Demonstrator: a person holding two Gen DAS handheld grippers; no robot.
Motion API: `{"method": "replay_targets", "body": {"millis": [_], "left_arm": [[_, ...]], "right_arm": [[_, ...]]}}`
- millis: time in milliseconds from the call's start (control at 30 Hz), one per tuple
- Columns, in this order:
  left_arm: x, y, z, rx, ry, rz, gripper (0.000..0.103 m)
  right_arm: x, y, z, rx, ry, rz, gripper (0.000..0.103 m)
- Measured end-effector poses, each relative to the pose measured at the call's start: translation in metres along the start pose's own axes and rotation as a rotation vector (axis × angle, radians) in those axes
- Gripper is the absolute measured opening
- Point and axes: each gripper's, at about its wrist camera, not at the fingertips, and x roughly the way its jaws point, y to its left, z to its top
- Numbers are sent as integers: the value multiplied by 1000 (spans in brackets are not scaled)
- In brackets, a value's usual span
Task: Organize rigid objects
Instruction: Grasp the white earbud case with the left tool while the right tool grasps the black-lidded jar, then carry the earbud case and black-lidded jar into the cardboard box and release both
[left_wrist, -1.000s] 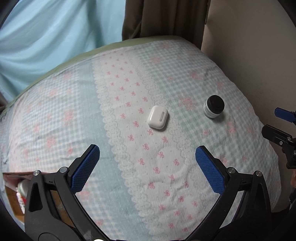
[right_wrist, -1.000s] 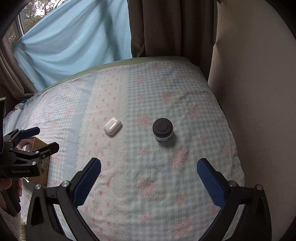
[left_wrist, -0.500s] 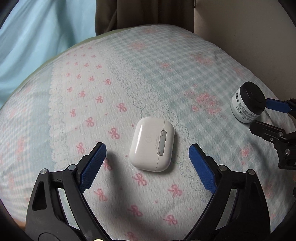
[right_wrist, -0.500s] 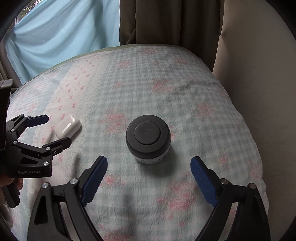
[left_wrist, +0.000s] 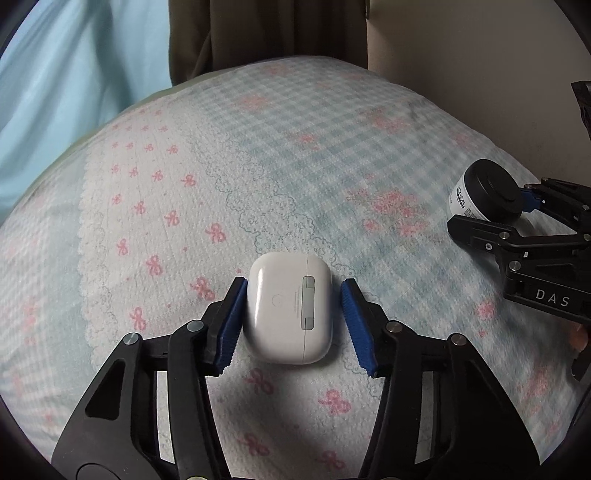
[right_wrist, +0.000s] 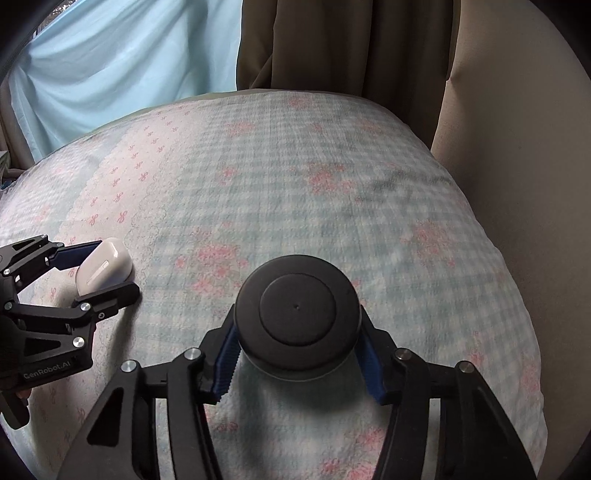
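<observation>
Left view: my left claw (left_wrist: 291, 317) brackets the earbud case (left_wrist: 290, 308) on the bedspread (left_wrist: 258, 155) — long axis along the fingers, right pad not touching. Right view: my right claw (right_wrist: 297, 354) is clenched on the jar (right_wrist: 298, 318) — dead centre.

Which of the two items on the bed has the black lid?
The round jar, between the right hand-held gripper fingers. The earbud case at the left hand-held gripper is all white.
</observation>
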Motion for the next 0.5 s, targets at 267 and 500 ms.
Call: {"method": "replay_targets", "body": {"millis": [267, 500], "left_arm": [[-3, 3, 2, -31, 12, 7, 41], [-24, 6, 5, -68, -16, 11, 41]], "right_arm": [[-1, 0, 1, 8, 3, -9, 52], [-15, 1, 1, 11, -3, -8, 52]]}}
